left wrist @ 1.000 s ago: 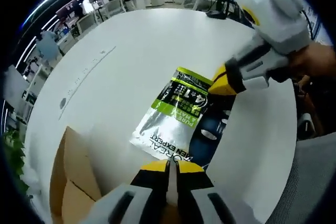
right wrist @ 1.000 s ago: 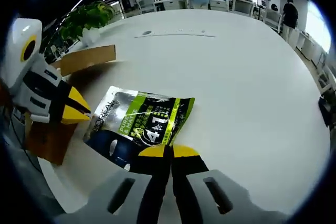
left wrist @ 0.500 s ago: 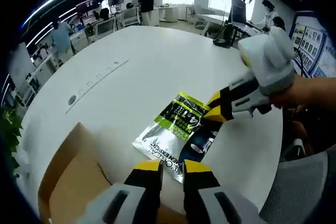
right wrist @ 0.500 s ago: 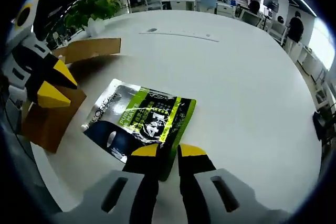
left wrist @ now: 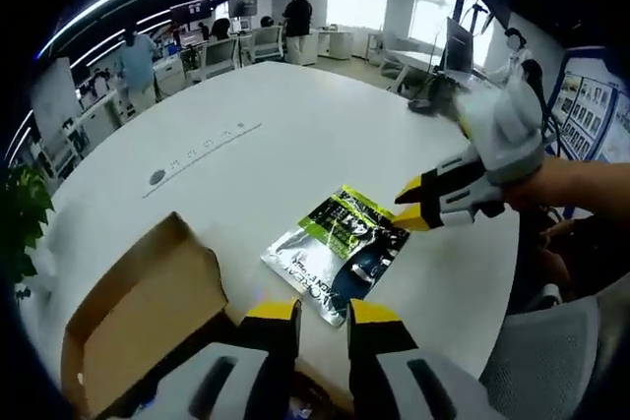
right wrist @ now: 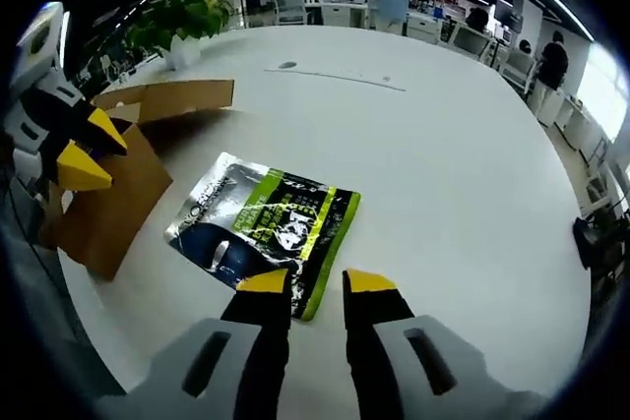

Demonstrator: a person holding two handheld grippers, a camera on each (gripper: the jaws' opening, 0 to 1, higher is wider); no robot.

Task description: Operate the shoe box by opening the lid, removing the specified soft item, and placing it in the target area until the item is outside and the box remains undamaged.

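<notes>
A soft silver, green and dark blue pouch [left wrist: 340,248] lies flat on the white table, outside the brown cardboard shoe box [left wrist: 138,317]. The box stands open, its lid flap [right wrist: 177,98] folded back. My left gripper [left wrist: 323,314] hangs open above the box's near edge, a short way from the pouch, holding nothing. In the left gripper view my right gripper [left wrist: 425,206] comes in from the right, lifted past the pouch's far end. In the right gripper view the pouch [right wrist: 266,226] lies just ahead of my right gripper [right wrist: 316,284], which is open and empty. The left gripper [right wrist: 77,156] hovers over the box [right wrist: 103,213].
The round white table [right wrist: 463,174] has a grey inset strip [right wrist: 335,76] toward its far side. A potted plant [right wrist: 177,22] stands at the table's edge behind the box. A grey chair [left wrist: 561,361] sits by the table's near edge. Desks and people fill the office behind.
Both grippers went from shut to open and drew back and up from the pouch. The pouch now rests free on the table.
</notes>
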